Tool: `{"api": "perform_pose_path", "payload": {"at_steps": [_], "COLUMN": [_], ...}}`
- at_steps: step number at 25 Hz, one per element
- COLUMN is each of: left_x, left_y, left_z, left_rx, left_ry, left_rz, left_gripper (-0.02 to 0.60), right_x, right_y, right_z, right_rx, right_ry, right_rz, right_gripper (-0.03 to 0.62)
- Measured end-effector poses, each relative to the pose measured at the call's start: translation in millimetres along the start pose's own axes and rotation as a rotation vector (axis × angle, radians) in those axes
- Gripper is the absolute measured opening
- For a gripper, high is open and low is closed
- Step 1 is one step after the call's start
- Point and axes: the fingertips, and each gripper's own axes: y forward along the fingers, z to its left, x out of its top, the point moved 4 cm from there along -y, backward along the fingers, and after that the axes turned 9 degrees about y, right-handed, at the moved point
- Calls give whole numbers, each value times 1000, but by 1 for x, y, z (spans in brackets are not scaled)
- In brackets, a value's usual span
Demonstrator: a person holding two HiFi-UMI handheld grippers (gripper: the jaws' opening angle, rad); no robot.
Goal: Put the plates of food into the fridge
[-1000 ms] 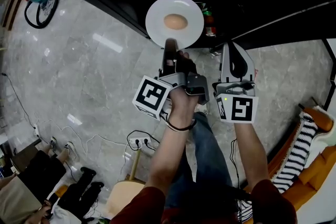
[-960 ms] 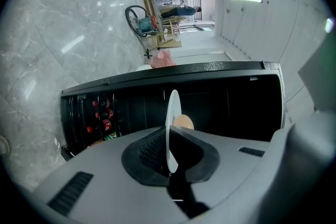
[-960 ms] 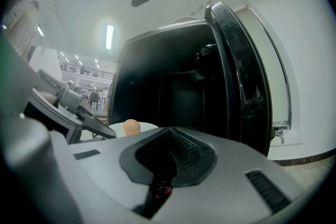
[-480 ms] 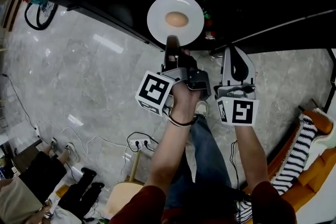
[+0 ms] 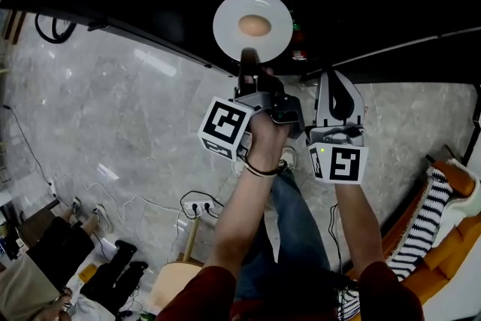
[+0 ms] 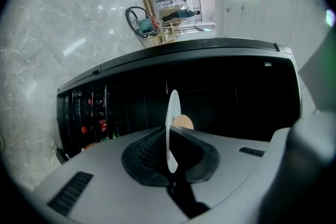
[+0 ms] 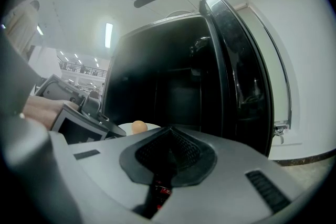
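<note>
While the white plate (image 5: pixel 228 26) with its round tan piece of food (image 5: pixel 254 25) hangs level at the mouth of the dark open fridge (image 7: pixel 173 76), my left claw (image 5: pixel 247 56) is clamped on its near rim. My right claw (image 5: pixel 334 83) sits just beside it on the right, jaws together with nothing between them, facing the fridge interior beside the open door (image 7: pixel 236 71). Grey marble floor (image 5: pixel 113 109) lies below.

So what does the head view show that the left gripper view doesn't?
Head view only: the right gripper, both forearms, a power strip on the floor. Left gripper view only: the left gripper with its jaws clamping the plate edge-on, red items inside the fridge. Both: that white plate, its round food, the dark fridge.
</note>
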Motion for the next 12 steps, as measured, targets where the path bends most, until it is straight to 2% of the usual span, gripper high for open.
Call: {"api": "perform_pose_path", "payload": {"at_steps": [12], "left_x": [-2], "left_y": [16], "left_z": [2], "left_rx": [-6], "left_ry": [-4], "left_rz": [-33], "left_gripper": [15], "right_x": [-6], "right_y": [1], "right_z": [-3], "right_rx": [8], "right_ry": [11], "right_rz": [15], "right_gripper": [9]}}
